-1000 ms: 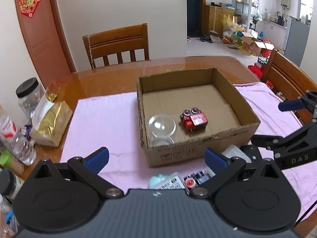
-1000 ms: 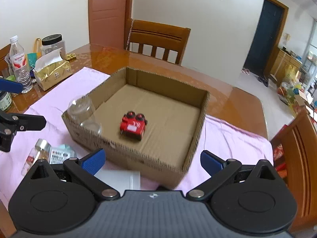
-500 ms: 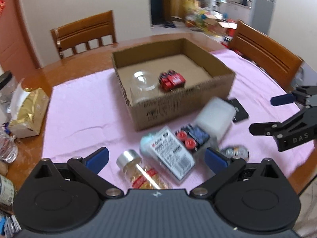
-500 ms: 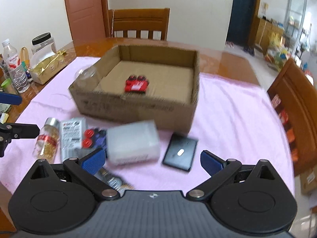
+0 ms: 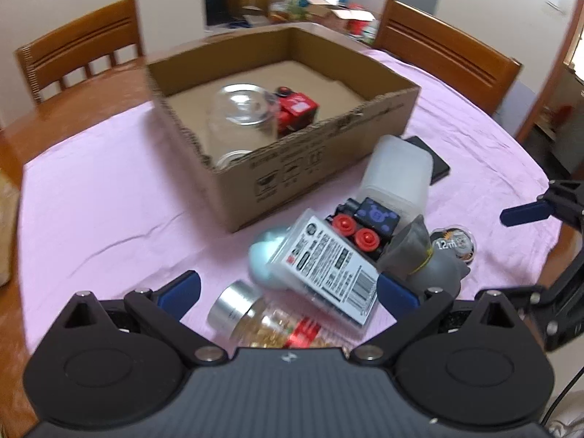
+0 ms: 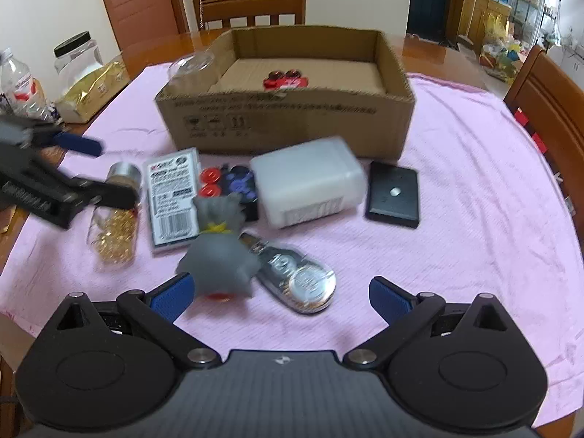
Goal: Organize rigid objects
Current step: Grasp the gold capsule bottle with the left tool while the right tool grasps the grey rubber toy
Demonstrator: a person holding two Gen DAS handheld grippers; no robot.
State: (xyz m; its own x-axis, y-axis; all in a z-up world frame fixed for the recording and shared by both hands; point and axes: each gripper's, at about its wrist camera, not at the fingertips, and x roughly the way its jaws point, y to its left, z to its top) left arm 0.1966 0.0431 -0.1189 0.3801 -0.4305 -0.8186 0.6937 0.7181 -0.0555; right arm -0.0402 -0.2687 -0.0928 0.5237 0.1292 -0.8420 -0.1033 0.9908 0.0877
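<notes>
- The left gripper (image 5: pixel 288 290) is hovering low over the pile of loose things on the pink cloth (image 5: pixel 109 197), its fingers spread wide and gripping nothing.
- The right gripper (image 6: pixel 279 292) is hanging over the near edge of the same pile, its fingers also spread wide with nothing between them.
- The cardboard box (image 6: pixel 284 124) is sitting on the cloth beyond the pile, and a red toy car (image 5: pixel 297 109) and a clear glass jar (image 5: pixel 242 116) are lying inside it, the jar near the left front corner.
- A bottle of gold beads (image 6: pixel 115 219) with a silver cap is lying on its side at the left of the pile, right under the left gripper's fingers.
- A flat labelled pack (image 6: pixel 173 197) is lying just beside the bottle, and a dark toy with red wheels (image 5: pixel 359 224) is touching the pack's far side.
- A frosted plastic container (image 6: pixel 308 180) is lying just in front of the box, touching the dark toy.
- A black flat case (image 6: pixel 394 193) is resting beside the container, to its right.
- A gray pouch (image 6: pixel 219 255) tied with a yellow band is sitting nearest the right gripper, and a round silver tin (image 6: pixel 306 283) is lying against it.
</notes>
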